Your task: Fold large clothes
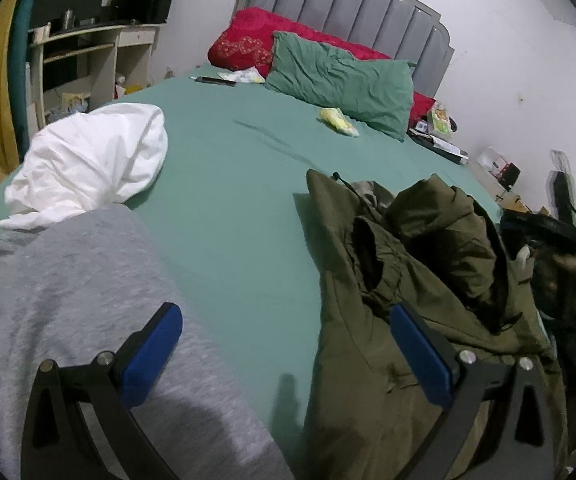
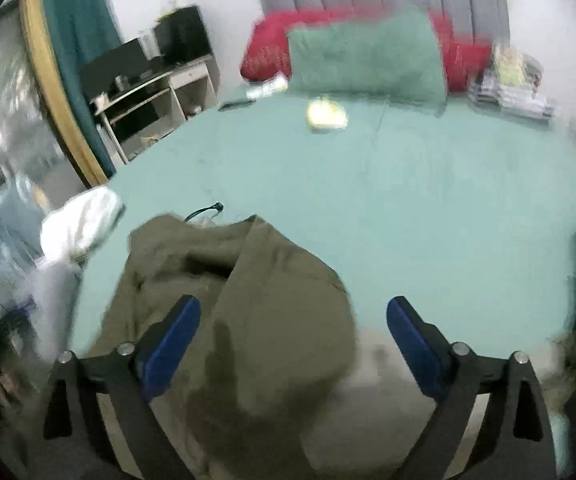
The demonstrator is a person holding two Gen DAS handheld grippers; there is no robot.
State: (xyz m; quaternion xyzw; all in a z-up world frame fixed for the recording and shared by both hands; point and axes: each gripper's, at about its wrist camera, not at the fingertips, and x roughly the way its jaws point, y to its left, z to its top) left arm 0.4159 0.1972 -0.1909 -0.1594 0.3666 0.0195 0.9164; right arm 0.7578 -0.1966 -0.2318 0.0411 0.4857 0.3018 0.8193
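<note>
With both the left tongs and right tongs spread wide and empty, the crumpled olive coat at the bed's near right edge should be spread flat before two edges are pinched.

left hand-held gripper | black angled arms, silver round screws, blue rectangular pads || right hand-held gripper | my same black frame, silver screws, blue pads
</note>
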